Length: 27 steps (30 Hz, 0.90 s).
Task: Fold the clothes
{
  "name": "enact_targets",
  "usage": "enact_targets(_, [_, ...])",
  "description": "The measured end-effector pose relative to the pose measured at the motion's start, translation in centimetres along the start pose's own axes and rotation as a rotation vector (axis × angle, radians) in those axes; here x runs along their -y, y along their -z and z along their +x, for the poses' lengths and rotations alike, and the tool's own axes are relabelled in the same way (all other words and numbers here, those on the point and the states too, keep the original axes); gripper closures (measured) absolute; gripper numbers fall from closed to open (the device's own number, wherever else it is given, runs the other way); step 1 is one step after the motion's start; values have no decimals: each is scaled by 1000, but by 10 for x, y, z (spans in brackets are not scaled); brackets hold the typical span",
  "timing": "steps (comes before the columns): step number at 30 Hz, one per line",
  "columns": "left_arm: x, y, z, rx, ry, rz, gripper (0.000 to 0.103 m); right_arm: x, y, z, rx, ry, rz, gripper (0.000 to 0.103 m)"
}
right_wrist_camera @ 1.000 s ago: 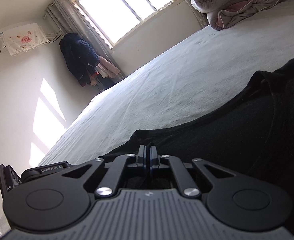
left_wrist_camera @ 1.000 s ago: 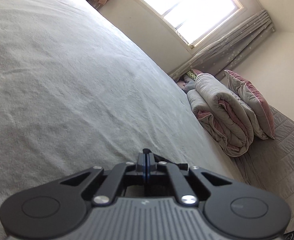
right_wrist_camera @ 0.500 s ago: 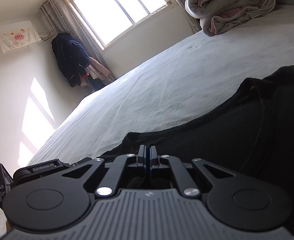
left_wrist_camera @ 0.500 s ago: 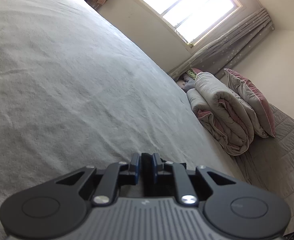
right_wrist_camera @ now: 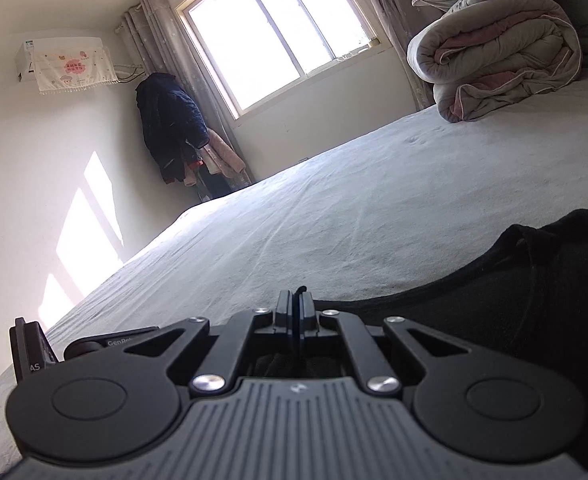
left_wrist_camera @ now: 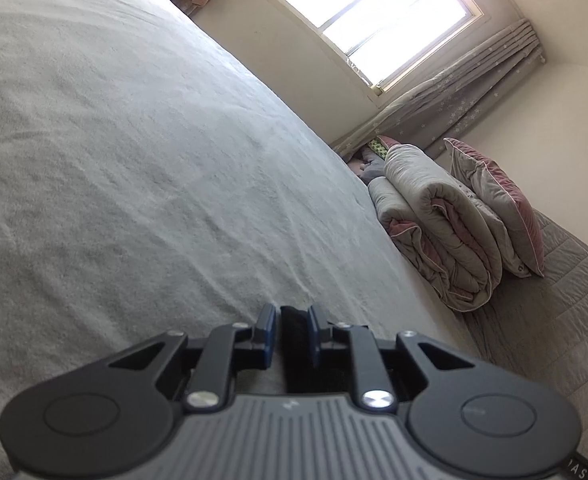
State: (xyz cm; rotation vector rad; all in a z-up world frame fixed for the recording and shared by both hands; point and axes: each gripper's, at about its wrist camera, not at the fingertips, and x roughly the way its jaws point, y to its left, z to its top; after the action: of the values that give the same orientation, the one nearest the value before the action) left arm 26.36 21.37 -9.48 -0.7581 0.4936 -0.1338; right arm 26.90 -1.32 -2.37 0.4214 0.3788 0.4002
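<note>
The black garment point(right_wrist_camera: 534, 300) is spread on the bed point(right_wrist_camera: 374, 208), filling the 3 to 5 o'clock part of the right wrist view. A pinch of its edge is clamped between the closed jaws of the right gripper point(right_wrist_camera: 294, 312), and a small tuft of dark cloth is seen poking out above the tips. In the left wrist view the jaws of the left gripper point(left_wrist_camera: 293, 322) are parted a little and are opening; dark cloth is seen in the gap, but the pads do not appear to press on it.

Hazards from this state:

- The corner on the left side may be dropped before it is laid where intended. The fold would then be uneven.
- The right grip is taken on very little cloth. If the garment is pulled hard, the edge may slip out.
- With one side released and the other raised, the garment may be dragged across the bed and wrinkled.
- The bed cover may be caught together with the garment if the jaws are closed low on the surface.

The rolled quilt point(left_wrist_camera: 442, 224), at 3 o'clock in the left view, lies well apart and is judged no obstacle.
</note>
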Motion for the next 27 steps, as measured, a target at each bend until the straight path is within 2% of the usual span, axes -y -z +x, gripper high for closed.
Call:
enact_targets(3, [2,0,2,-1,-18,20,90,-2,-1,2,-3,16,-23,100])
enact_targets(4, [3,-1,2,-1,-24,24,100,0,0,5,-18,40,-27,100])
enact_targets(5, [3,0,3,-3,-32,30,103,1,1,9,-33,64,-31,100])
enact_targets(7, [6,0,1,14,-57,52,103,8,5,18,-81,97,-20,99])
enact_targets(9, [8,0,-2,39,-85,63,103,16,8,26,-119,116,11,92])
enact_targets(12, [4,-2,-3,45,-99,47,103,23,6,29,-135,120,49,87])
enact_targets(17, [8,-6,-12,50,-105,54,98,19,1,21,-136,49,48,87])
enact_targets(21, [20,-12,-31,86,-47,60,93,9,5,23,-176,-9,0,87])
enact_targets(25, [40,-3,-32,59,23,125,84,8,17,37,-269,41,-36,88])
enact_targets(27, [46,7,-23,19,25,169,83,12,17,36,-266,33,-10,89])
